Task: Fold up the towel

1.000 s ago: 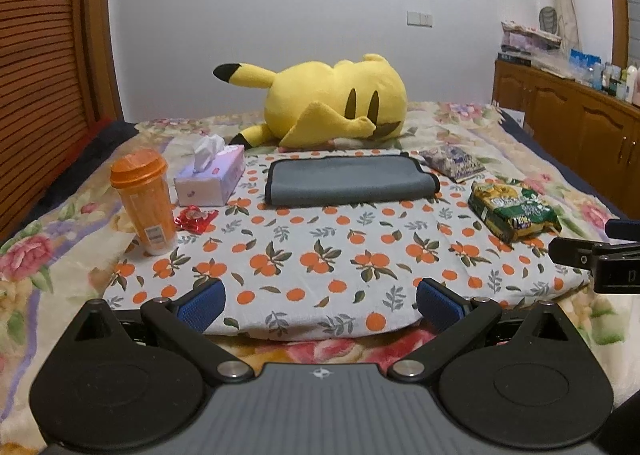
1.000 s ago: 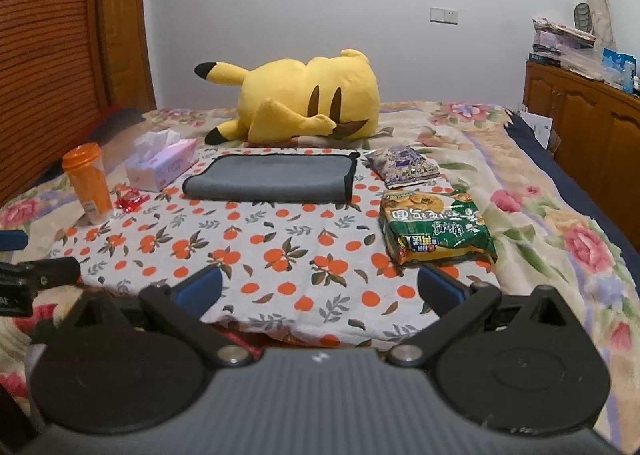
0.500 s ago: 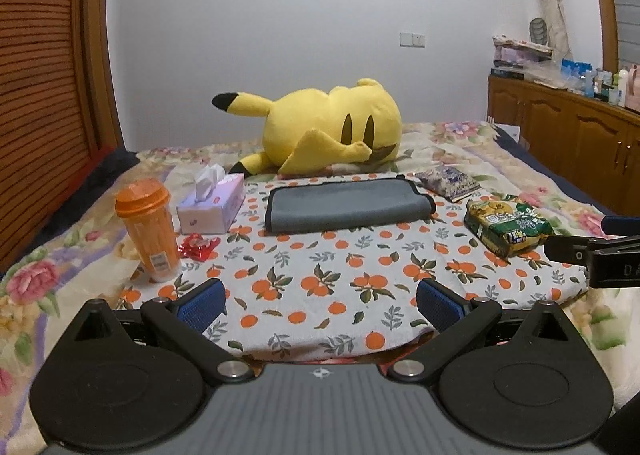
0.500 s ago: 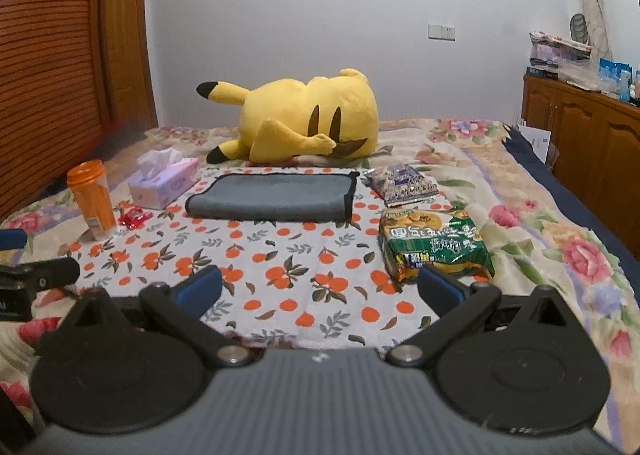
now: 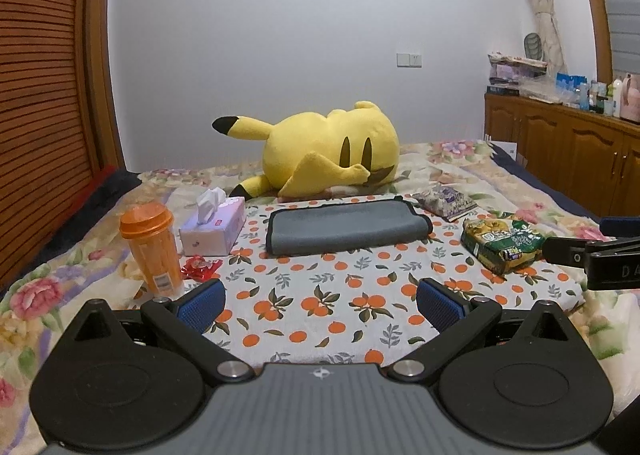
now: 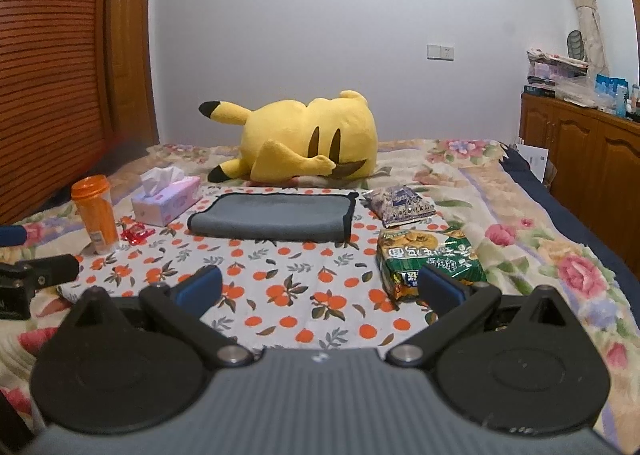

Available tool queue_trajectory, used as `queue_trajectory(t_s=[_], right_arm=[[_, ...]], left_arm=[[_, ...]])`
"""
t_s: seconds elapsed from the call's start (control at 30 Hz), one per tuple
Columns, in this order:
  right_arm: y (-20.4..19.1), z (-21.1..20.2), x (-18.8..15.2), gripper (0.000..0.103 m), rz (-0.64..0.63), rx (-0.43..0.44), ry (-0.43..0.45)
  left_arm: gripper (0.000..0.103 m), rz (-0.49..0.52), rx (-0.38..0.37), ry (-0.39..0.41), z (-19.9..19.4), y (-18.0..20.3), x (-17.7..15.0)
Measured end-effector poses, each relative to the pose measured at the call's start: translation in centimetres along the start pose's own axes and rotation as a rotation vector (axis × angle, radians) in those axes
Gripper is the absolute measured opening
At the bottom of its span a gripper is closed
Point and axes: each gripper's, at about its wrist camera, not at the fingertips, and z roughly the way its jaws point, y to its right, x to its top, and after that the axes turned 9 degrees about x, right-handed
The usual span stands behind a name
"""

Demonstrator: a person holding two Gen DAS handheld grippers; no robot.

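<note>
A grey towel with dark edging [image 5: 346, 229] lies folded into a flat long rectangle at the far side of an orange-print cloth [image 5: 320, 295] on the bed; it also shows in the right wrist view [image 6: 272, 217]. My left gripper [image 5: 320, 305] is open and empty, held above the cloth's near edge, well short of the towel. My right gripper [image 6: 320, 289] is open and empty, at the same distance from the towel. Each gripper shows at the edge of the other's view: the right gripper [image 5: 592, 251] and the left gripper [image 6: 36, 275].
A yellow plush toy [image 5: 328, 157] lies behind the towel. An orange cup [image 5: 152, 247], a tissue box [image 5: 214, 227] and a red wrapper [image 5: 200, 267] sit left. A green snack bag [image 5: 500, 243] and a purple packet [image 5: 446, 201] sit right. Wooden cabinets [image 5: 568, 159] stand far right.
Both grippers have tilted upward and drawn back a little, so the bed sits lower in both views. The towel and the other objects have not moved. Both grippers stay open.
</note>
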Motion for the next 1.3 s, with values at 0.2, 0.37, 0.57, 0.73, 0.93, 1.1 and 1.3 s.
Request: queue_trajectory(t_s=[0.2,0.37,0.57,0.73,0.93,1.1,1.3], right_arm=[[0.0,-0.3,0.0,0.103,0.003,-0.004,0.016],[0.1,-0.6,0.1,0.103,0.004,-0.008,0.039],[0.3,-1.1,0.2,0.103,0.008,-0.016,0.075],[0.4,-1.1,0.2,0.103,0.010,-0.017,0.075],[0.4,-1.0,0.2,0.103,0.009,-0.017,0.072],[0.4,-1.0,0.2,0.103,0.010,-0.017,0.072],[0.4,-1.0,0.2,0.103,0.009,-0.016,0.072]], left_arm=[[0.103,-0.006,0.004,0.035,-0.5,-0.1,0.1],[0.103,-0.014,0.009,0.055,-0.7,-0.2,0.3],[0.103,-0.014,0.009,0.055,-0.7,-0.2,0.3],[0.103,-0.016,0.010,0.053,-0.7,-0.2,0.3],[0.103,-0.015,0.010,0.055,-0.7,-0.3,0.3],[0.103,-0.014,0.010,0.053,-0.7,-0.3,0.3],[0.103,-0.014,0.010,0.052,-0.7,-0.3,0.3]])
